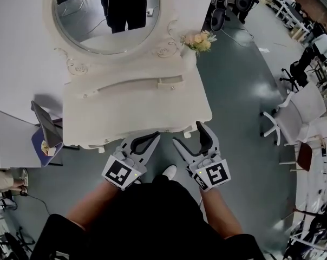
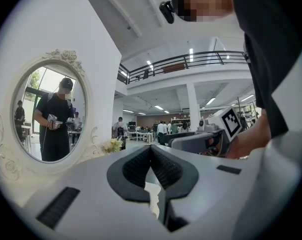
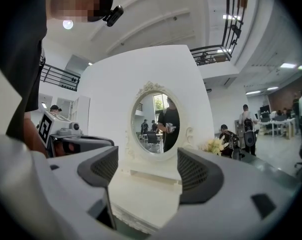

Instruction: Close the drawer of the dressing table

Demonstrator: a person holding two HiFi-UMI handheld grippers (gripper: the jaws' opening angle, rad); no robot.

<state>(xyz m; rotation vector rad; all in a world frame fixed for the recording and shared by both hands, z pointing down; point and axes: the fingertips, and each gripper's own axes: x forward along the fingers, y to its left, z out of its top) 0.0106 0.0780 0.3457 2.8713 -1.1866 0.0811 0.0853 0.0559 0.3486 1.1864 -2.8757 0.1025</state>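
The white dressing table [image 1: 131,110] with its oval mirror [image 1: 106,15] stands in front of me. From above, no drawer sticks out past its scalloped front edge [image 1: 136,131]; the drawer front itself is hidden. My left gripper [image 1: 152,137] hangs just off that edge with its pads together and nothing between them, as the left gripper view [image 2: 151,150] also shows. My right gripper [image 1: 187,133] is beside it at the table's front right corner, jaws wide apart and empty. Between those jaws the right gripper view [image 3: 147,169] shows the table top [image 3: 146,194] and the mirror [image 3: 156,124].
A vase of flowers [image 1: 198,41] sits at the table's back right corner, and a small raised shelf [image 1: 169,82] lies on the top. A dark chair with a blue seat [image 1: 44,137] stands at the left. White office chairs [image 1: 299,112] are on the right. My white shoe [image 1: 169,171] is below the grippers.
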